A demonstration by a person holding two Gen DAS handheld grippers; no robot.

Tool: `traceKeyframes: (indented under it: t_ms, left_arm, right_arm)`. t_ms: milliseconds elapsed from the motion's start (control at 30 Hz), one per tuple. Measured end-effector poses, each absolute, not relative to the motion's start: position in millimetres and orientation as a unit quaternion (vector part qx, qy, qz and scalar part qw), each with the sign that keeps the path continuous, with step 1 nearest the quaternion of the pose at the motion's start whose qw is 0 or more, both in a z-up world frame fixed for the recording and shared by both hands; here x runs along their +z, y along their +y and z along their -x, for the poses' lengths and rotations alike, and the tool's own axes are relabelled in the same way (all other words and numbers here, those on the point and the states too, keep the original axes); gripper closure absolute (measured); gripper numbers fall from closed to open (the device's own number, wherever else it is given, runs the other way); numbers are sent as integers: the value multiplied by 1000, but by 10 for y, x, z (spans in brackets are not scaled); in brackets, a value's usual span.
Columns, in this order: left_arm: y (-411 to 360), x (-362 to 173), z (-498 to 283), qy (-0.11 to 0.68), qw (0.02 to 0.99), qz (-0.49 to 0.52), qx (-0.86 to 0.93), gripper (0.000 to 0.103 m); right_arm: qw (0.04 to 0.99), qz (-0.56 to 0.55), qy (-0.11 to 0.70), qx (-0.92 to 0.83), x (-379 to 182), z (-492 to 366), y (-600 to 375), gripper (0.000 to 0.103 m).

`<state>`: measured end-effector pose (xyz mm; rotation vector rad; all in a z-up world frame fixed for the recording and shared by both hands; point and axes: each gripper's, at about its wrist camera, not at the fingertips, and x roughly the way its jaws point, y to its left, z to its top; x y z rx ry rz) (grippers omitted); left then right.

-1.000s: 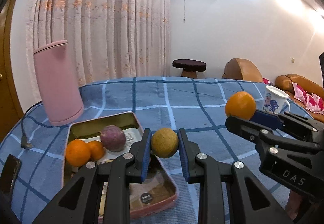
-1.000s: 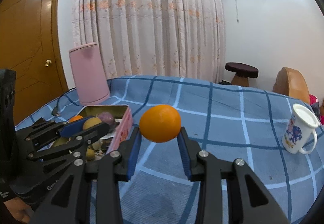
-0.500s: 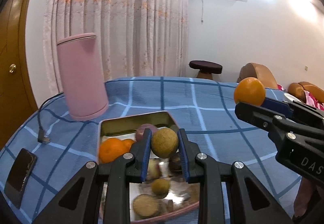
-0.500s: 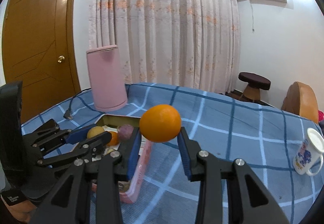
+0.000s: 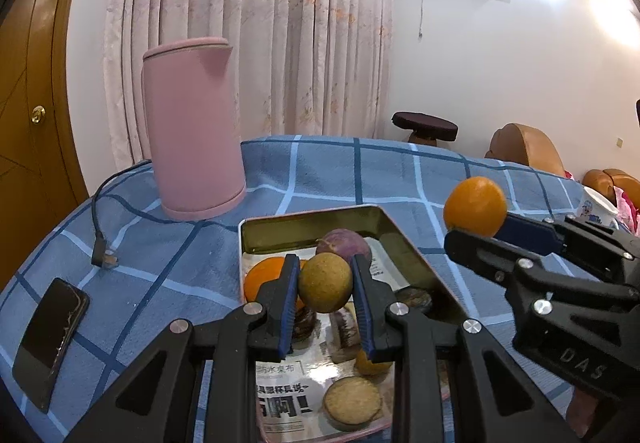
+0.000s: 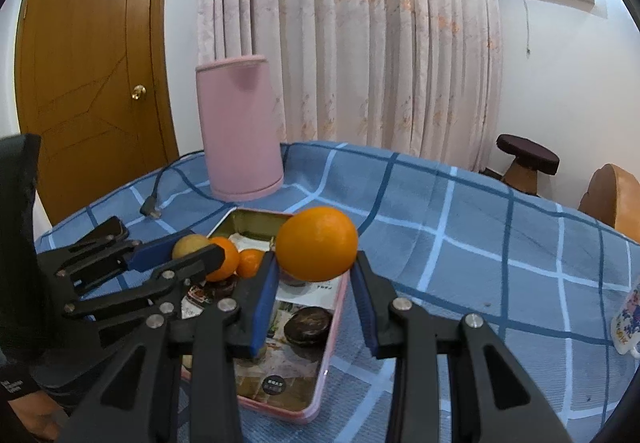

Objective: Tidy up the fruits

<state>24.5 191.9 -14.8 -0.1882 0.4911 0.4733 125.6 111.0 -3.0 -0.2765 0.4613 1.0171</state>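
Note:
My left gripper (image 5: 325,289) is shut on a yellow-green round fruit (image 5: 325,282) and holds it above the pink metal tin (image 5: 416,261). My right gripper (image 6: 316,277) is shut on an orange (image 6: 317,243), held above the tin's (image 6: 332,317) right edge. From the left wrist view the right gripper (image 5: 486,239) and its orange (image 5: 475,206) hang right of the tin. In the tin lie a purple fruit (image 5: 345,241), oranges (image 6: 222,257), and several dark round pieces (image 6: 308,325).
A pink kettle (image 5: 192,141) stands behind the tin on the blue checked tablecloth (image 6: 480,243), its plug (image 5: 104,257) lying loose. A black phone (image 5: 50,335) lies at the left. A painted mug (image 6: 626,317) stands at the right edge.
Both grippers have moved left over the tin with their fruits still held. The tin now lies under both of them, and the kettle looks nearer.

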Motion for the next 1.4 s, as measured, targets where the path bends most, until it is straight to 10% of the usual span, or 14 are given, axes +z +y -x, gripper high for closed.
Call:
traceKeyframes:
  t_ms: [1033,1133,1267,1400]
  left_arm:
    - [1997,-361,-315,294,925,84,224,75]
    - [2002,-352,-284,297,923,85,231,67]
    - [1980,-260,-161,275,927,87,241,30]
    - [1895,-174,-91,262,933,83,232,27]
  right_arm:
    - [793,190,280,507,-430,-1243,1319,60]
    - [793,189,268,513,-395,-1177,1232,50]
    - [809,168,253,502,-308,-1176,1052,25]
    - [821,142,243,496,-205,-1180,878,15]
